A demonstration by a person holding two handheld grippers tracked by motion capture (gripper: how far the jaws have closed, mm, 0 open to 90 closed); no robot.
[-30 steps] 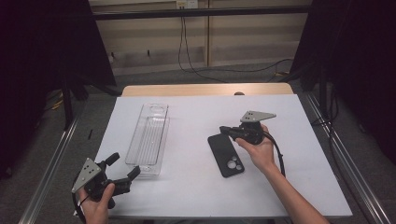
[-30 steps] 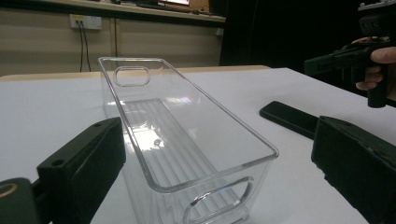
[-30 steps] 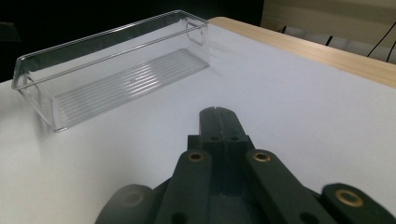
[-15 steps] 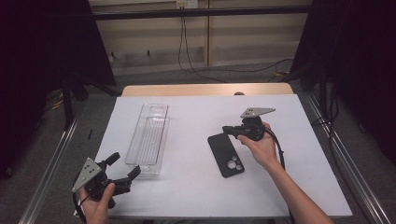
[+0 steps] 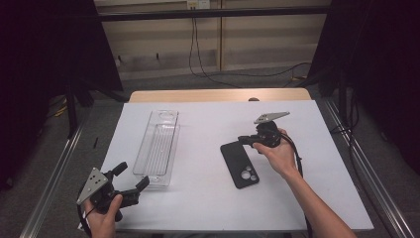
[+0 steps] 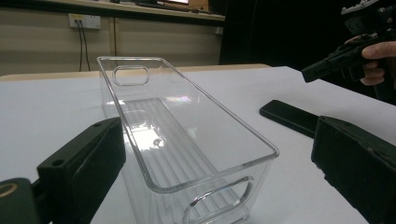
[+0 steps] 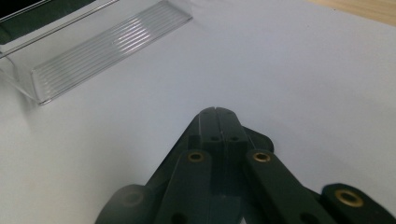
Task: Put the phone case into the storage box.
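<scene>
At the near left corner of the white table [image 5: 208,198], the left gripper [image 5: 130,182] is held in a hand, its jaws spread wide apart and empty. Just ahead of those jaws, a clear plastic bin [image 5: 158,148] is seen lying lengthwise, its near end between the two jaw tips in the left gripper view. Farther off, to the right, a black phone [image 5: 240,164] is laid flat, camera side up. Just beyond the phone's far end, the right gripper [image 5: 242,139] is held with its jaws pressed together, nothing between them.
</scene>
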